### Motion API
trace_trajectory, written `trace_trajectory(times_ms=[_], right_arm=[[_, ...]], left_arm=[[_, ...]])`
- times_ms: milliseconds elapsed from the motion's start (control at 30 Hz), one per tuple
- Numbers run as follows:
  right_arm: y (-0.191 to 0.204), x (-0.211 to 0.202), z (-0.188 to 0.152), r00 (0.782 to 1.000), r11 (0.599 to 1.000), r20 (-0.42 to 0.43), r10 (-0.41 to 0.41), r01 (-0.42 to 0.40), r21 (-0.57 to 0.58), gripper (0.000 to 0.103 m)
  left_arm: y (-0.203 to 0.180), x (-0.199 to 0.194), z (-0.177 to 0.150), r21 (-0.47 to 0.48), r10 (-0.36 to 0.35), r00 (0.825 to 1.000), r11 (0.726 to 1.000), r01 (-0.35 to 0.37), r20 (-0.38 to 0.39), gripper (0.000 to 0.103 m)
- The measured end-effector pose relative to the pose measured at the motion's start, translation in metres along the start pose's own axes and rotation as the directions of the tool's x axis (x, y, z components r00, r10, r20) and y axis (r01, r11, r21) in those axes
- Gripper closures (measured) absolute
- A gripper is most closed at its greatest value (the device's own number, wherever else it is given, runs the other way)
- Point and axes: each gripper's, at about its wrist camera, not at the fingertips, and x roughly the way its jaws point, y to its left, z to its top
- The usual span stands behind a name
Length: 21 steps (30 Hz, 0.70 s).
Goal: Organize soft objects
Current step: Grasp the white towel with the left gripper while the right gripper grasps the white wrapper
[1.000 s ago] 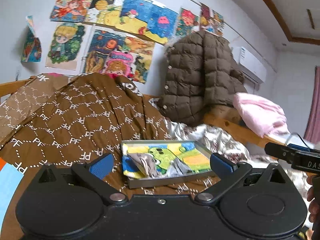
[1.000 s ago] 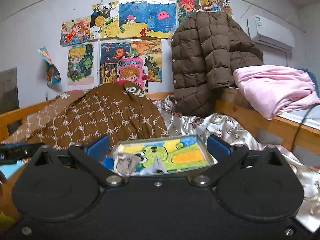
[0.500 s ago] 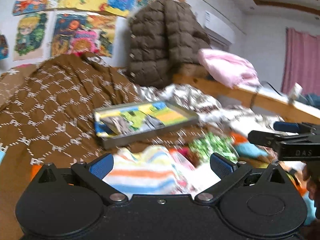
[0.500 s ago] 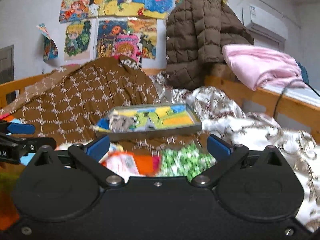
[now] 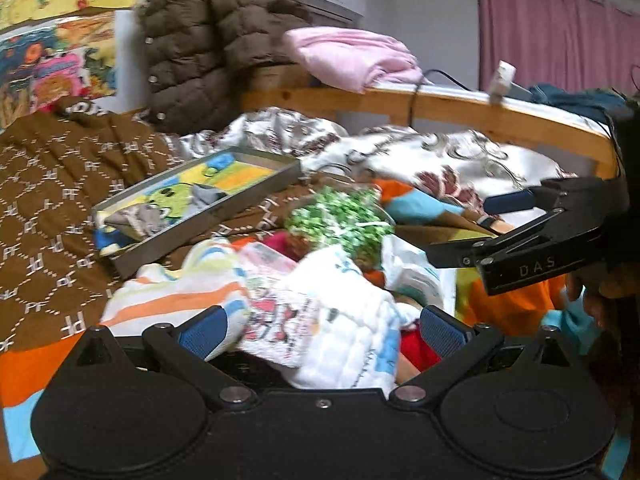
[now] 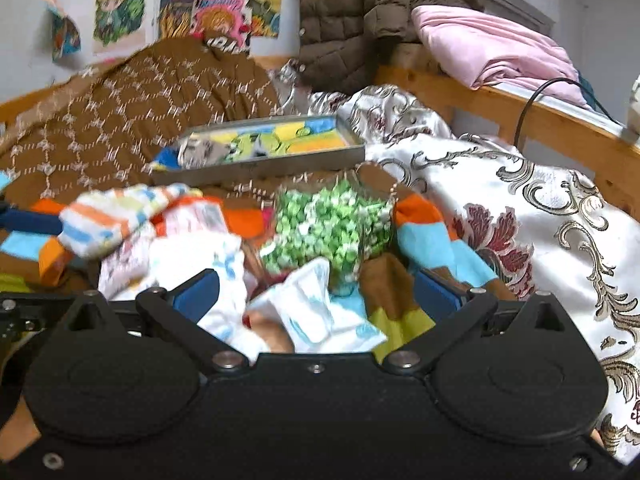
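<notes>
Tilted down from the wall and tray since a second ago, both cameras, now filled with a heap of small soft things that was out of sight then. Left gripper point(image 5: 320, 330) spread wide, nothing held, hovering low over a white printed cloth point(image 5: 332, 320) that lies between its blue fingers point(image 5: 202, 334). Right gripper point(image 6: 316, 292) likewise released and empty, a white pouch point(image 6: 316, 312) and a brown-and-lime sock point(image 6: 386, 300) just ahead of it. Around these: a striped sock point(image 5: 176, 288), a green-spotted cloth point(image 6: 332, 228), an orange-and-blue sock point(image 6: 424, 232), all jumbled and touching on the brown patterned blanket point(image 5: 48, 184). Beyond the heap, the metal tray point(image 5: 208, 220) with a cartoon-printed lining, holding only a couple of grey pieces point(image 5: 136, 216). Further out, a silky floral quilt point(image 6: 500, 208), a brown puffer jacket point(image 5: 208, 40), a pink blanket point(image 6: 492, 48) on the wooden rail. Early days, apparently: two items or so in the tray, nearly the whole pile left to sort. Compared with before, much closer to the pile and poised for a pick, though nothing yet grasped.
</notes>
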Motion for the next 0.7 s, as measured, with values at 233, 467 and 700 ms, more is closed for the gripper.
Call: trace_trajectory(times_ms=[233,467,700], right_arm=[[0.008,0.012,0.007,1.0,1.0,-0.021,0.003,-0.004,-0.025,0.001],[0.001,0.012,0.03,1.0,1.0,-0.028,0.004,-0.004,-0.024,0.001],[-0.007,0.013,0.031,1.0,1.0,-0.018,-0.002,0.002,-0.008,0.001]], left_arm=[[-0.01,0.012,0.007,0.068,-0.029,0.999,0.997,0.031,-0.027,0.001],[-0.013,0.024,0.015,0.065,-0.036,0.998,0.997,0.039,-0.046,0.001],[-0.019,0.04,0.022,0.118,-0.042,0.995,0.992,0.053,-0.092,0.001]])
